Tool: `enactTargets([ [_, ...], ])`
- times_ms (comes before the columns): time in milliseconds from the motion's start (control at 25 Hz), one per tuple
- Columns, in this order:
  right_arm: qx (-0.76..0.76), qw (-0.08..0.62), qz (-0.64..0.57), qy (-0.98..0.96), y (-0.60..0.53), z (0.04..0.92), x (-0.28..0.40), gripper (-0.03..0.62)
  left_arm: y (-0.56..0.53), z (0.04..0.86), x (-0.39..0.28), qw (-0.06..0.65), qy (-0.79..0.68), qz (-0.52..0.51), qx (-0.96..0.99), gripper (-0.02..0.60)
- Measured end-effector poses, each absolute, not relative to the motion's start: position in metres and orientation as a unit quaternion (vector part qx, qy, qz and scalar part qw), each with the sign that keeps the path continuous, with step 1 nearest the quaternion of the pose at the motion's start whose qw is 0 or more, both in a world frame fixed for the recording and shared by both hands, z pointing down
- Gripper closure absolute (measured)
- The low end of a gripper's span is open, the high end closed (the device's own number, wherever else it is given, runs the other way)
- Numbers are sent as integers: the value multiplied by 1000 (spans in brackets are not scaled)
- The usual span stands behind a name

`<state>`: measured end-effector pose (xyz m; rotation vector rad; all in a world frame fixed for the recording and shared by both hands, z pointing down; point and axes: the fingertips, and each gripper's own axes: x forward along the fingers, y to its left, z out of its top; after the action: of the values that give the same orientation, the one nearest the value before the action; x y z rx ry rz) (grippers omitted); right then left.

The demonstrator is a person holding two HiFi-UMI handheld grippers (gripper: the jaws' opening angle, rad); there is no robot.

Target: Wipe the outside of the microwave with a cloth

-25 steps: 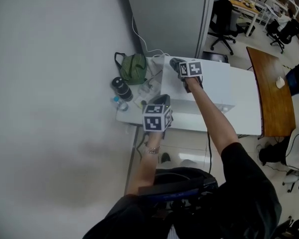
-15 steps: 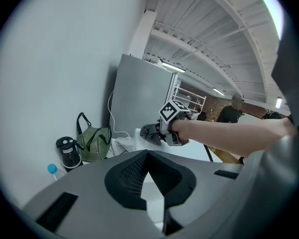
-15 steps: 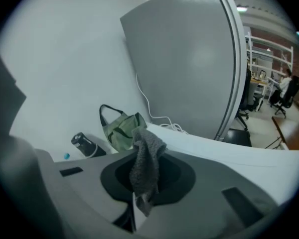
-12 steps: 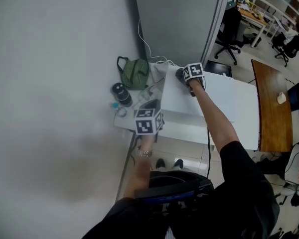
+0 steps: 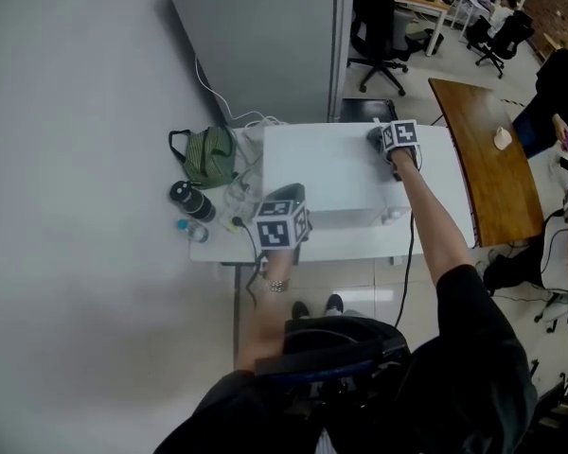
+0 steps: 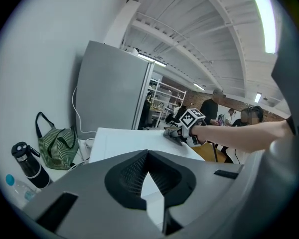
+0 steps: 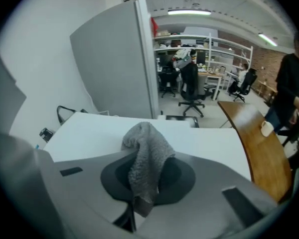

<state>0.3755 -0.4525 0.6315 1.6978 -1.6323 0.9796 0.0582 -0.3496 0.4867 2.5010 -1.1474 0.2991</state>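
**Right gripper [image 5: 379,138] has swept cloth [image 7: 147,156] rightward across microwave [image 5: 327,173] top**

Nearest: left gripper [image 5: 288,197], jaws together at tips, empty, hovering by the microwave's front. Beyond it, right gripper's jaws clamp a bunched grey terry cloth, soft & nubbly, held at the smooth white boxy top near its back-right edge. Risk: only a small fold is pinched, so drag could pull cloth free; another stroke may run off the edge. Far left of both: green striped bag [image 5: 208,156].

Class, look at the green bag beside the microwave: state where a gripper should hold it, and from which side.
Probably best to grip the handle loop of the green bag, coming from above: it arches upright, clear of the soft, slumped body.
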Motion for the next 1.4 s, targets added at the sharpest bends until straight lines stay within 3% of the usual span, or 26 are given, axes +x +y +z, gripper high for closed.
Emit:
enactTargets([
  [160, 662, 286, 372, -585, -432, 628, 407, 563, -345, 482, 72, 181, -396, 105, 894, 581],
  [280, 658, 268, 354, -608, -433, 613, 381, 563, -346, 481, 73, 179, -396, 103, 895, 581],
  [600, 489, 243, 312, -777, -475, 583, 120, 563, -347, 491, 54, 182, -411, 110, 887, 581],
  [840, 416, 298, 310, -801, -474, 611, 19, 563, -349, 492, 14, 186, -448, 110, 867, 581],
  [1160, 414, 329, 324, -785, -474, 632, 31, 563, -353, 495, -15, 192, -478, 113, 849, 581],
  [1400, 464, 328, 326, -755, -466, 630, 122, 563, -359, 489, 14, 187, -453, 114, 865, 581],
])
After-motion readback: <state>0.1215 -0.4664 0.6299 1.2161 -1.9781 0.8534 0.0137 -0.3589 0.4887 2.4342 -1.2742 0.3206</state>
